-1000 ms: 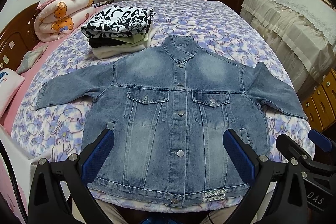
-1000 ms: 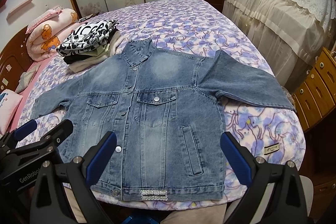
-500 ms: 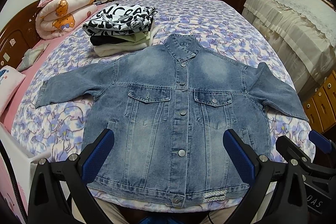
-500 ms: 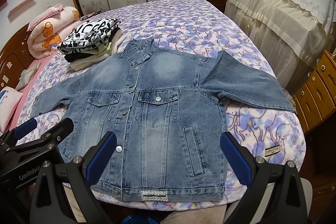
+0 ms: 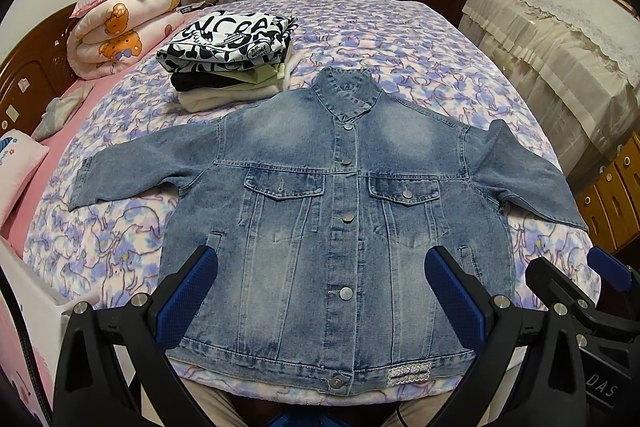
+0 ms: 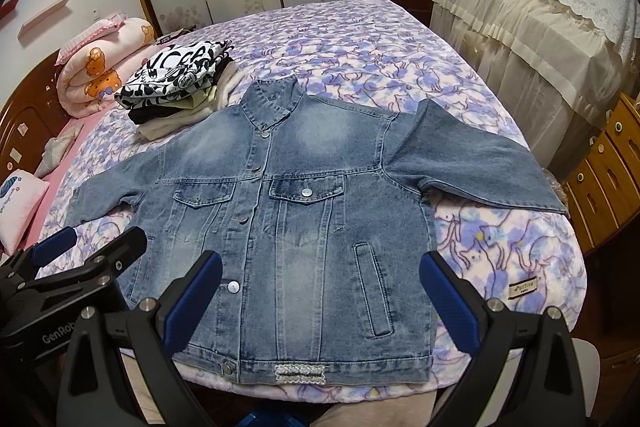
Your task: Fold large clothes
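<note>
Denim jacket [image 5: 344,227] spread flat, front up, buttoned, on floral bedspread [image 5: 400,43]; collar pointing away, hem at near bed edge. Both sleeves extended sideways; right-hand sleeve reaching the bed's edge. Woven patch visible on hem band.

Left gripper [image 5: 320,291] above lower half of jacket, blue pads [image 5: 186,297] wide apart, nothing held. No contact with fabric discernible.

Right gripper [image 6: 320,291] likewise above hem region, blue pads [image 6: 450,301] spread wide, nothing between them. Left gripper also visible at lower left edge of right wrist view, right gripper at lower right edge of left wrist view; side by side, apart.

Stack of folded clothes [image 5: 228,59] beyond jacket's left shoulder, just beside it, black-and-white printed garment on top. Rolled pink bear-print quilt [image 5: 120,27] near wooden headboard at left. Small pillow [image 5: 20,163] at far left. Lace-covered furniture [image 5: 560,39] at right, wooden drawers [image 5: 612,195] below it. Beige trousers of person at bottom edge, under the hem.
</note>
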Tool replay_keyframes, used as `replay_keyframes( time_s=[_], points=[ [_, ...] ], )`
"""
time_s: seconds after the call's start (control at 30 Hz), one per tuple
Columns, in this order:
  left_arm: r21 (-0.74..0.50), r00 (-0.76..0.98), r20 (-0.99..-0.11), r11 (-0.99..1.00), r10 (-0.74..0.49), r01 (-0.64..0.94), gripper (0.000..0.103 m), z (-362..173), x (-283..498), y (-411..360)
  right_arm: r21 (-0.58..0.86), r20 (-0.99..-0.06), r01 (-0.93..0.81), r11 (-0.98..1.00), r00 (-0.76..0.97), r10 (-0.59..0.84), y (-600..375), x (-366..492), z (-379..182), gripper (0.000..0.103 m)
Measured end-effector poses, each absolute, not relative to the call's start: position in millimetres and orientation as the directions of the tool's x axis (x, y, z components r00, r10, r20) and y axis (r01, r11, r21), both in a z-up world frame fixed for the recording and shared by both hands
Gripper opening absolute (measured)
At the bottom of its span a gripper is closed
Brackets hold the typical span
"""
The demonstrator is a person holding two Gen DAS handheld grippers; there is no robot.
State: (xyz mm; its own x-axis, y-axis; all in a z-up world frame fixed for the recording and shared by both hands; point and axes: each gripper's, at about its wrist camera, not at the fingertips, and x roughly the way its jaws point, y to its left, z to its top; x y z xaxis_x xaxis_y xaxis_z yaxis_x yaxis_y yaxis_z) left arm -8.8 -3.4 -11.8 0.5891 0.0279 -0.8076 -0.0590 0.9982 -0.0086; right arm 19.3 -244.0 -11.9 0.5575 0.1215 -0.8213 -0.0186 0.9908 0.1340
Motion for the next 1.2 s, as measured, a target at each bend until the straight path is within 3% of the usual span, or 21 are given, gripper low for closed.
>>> replay_keyframes(
  time_s=[1.2],
  points=[
    [0.0, 0.585, -0.81, 0.998, 0.035, -0.06, 0.102, -14.1, -10.6, -6.7, 0.14, -0.821, -0.013, 0.99, 0.557, 0.123, -243.9, 17.2, -15.5, 0.1]
  ],
)
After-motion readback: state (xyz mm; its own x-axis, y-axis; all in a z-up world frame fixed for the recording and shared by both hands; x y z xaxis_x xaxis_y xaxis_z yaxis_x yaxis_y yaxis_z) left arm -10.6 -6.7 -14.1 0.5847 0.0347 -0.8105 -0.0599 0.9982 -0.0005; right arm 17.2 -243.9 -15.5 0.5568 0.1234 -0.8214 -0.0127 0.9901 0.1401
